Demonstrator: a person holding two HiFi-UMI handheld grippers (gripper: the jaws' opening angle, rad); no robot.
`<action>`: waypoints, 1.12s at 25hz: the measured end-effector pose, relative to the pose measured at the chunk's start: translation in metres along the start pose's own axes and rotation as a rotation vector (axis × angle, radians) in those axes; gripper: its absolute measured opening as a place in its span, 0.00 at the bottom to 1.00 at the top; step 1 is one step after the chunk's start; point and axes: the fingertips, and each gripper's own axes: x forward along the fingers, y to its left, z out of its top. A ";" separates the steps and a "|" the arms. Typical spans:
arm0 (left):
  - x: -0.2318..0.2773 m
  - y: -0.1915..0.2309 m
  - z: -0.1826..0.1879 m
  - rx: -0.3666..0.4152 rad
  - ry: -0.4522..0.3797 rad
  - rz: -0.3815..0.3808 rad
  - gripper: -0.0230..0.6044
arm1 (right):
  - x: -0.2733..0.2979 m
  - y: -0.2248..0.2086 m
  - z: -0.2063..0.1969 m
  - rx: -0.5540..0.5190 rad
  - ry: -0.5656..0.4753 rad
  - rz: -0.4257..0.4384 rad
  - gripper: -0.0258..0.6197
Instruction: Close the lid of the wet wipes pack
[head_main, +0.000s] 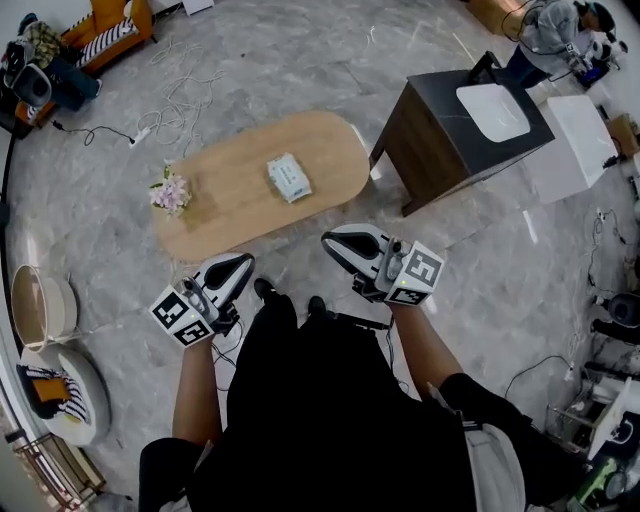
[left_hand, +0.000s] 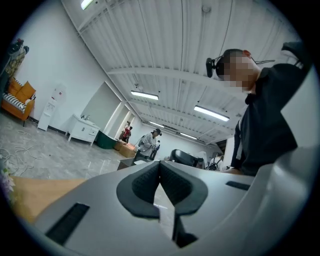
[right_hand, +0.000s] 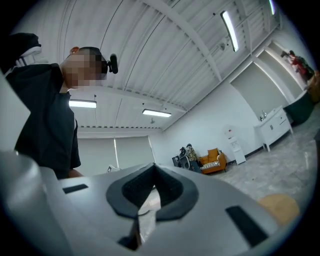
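The wet wipes pack (head_main: 289, 178) is a small pale packet lying near the middle of the oval wooden table (head_main: 330, 150). At this distance I cannot tell how its lid stands. Both grippers are held close to the person's body, short of the table's near edge and well apart from the pack. The left gripper (head_main: 240, 264) has its jaws together with nothing between them, and its own view shows the left gripper (left_hand: 160, 164) tilted up toward the ceiling. The right gripper (head_main: 338, 244) is likewise shut and empty, and the right gripper (right_hand: 153, 166) also looks upward.
A small bunch of pink flowers (head_main: 171, 190) stands at the table's left end. A dark cabinet with a white basin (head_main: 462, 122) sits to the right of the table. Cables (head_main: 175, 110) trail over the marble floor behind it. Round white stools (head_main: 60, 390) are at the left.
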 end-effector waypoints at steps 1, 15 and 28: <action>-0.003 -0.010 -0.001 0.006 0.003 -0.014 0.06 | -0.001 0.009 0.000 0.004 -0.003 0.008 0.06; -0.103 -0.107 -0.032 -0.025 -0.058 -0.161 0.06 | -0.008 0.141 -0.043 -0.054 0.008 -0.140 0.06; -0.161 -0.185 -0.085 -0.057 -0.021 -0.256 0.06 | -0.025 0.250 -0.105 -0.056 0.093 -0.165 0.05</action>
